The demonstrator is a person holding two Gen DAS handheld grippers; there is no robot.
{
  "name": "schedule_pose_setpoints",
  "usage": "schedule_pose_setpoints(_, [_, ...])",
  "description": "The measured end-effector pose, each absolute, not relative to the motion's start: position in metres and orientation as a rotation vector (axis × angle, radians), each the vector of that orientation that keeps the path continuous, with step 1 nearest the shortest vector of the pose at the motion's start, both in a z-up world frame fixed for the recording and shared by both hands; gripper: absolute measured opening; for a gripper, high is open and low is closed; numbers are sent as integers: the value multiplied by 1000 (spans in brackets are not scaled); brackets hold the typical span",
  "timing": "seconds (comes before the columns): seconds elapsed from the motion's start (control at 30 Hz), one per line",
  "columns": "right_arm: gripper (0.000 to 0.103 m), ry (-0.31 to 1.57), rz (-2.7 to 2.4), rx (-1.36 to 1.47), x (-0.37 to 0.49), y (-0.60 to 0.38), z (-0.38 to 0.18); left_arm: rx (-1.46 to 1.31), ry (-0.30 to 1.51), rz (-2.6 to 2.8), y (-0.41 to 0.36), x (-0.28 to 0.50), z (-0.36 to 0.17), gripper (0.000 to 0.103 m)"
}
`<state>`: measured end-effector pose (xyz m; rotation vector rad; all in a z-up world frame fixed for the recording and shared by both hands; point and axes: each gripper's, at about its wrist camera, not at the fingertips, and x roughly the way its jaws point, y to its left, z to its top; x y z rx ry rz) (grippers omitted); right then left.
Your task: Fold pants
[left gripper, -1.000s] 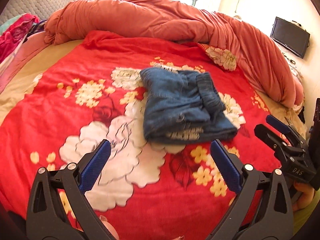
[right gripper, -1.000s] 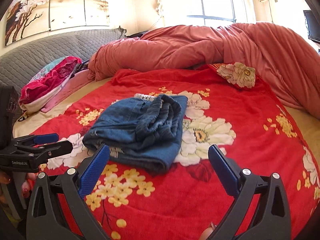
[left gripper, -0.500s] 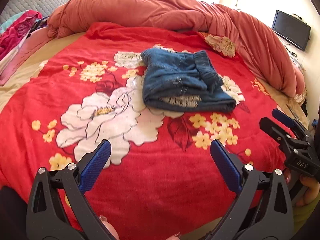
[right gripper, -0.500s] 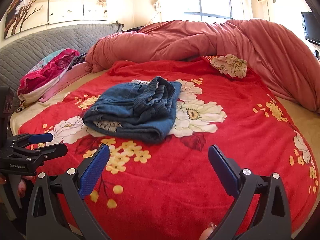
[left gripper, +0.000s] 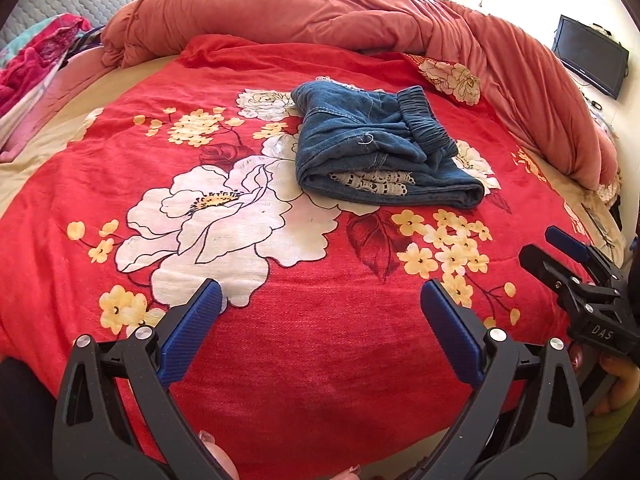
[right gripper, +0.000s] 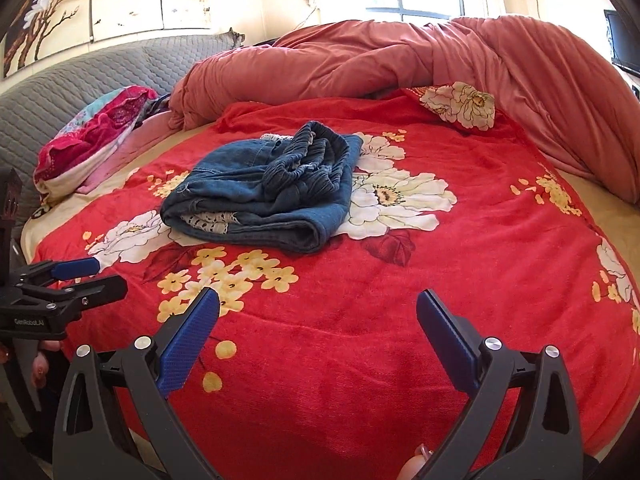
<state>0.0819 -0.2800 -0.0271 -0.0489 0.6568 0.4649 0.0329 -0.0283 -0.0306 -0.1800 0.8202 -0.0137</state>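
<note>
We hold the left tool (left gripper: 320, 312) low over the near edge of the bed, its two blue-padded fingers (left gripper: 190, 332) spread wide with nothing between them. Our right tool (right gripper: 318, 316) sits the same way, jaws parted and empty above the red blanket (right gripper: 460, 272). Each tool also shows in the other's camera, at the side of the frame: the right one at the right edge of the left view, the left one at the left edge of the right view.

The pants (left gripper: 376, 148), blue denim, lie folded into a compact bundle on the red floral blanket (left gripper: 280, 340), well apart from both tools and farther up the bed. The gathered elastic waistband (left gripper: 424, 120) rests on top of the bundle toward its right side, and a strip of white lace trim (left gripper: 372, 184) peeks out of the fold at the near edge. In the right view the same bundle (right gripper: 264, 184) sits left of centre, beside a large white flower in the print.

Behind the pants a salmon-pink duvet (left gripper: 360, 20) is heaped along the far side of the bed. A pink and teal pillow (right gripper: 96, 132) lies at the left by the grey quilted headboard (right gripper: 80, 76).
</note>
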Motion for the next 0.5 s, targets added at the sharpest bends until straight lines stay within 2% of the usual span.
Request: schedule_pose_setpoints(0.5, [98,652,491,-48,84,-280,-28,-167,817,-1,-31,38,-33,93])
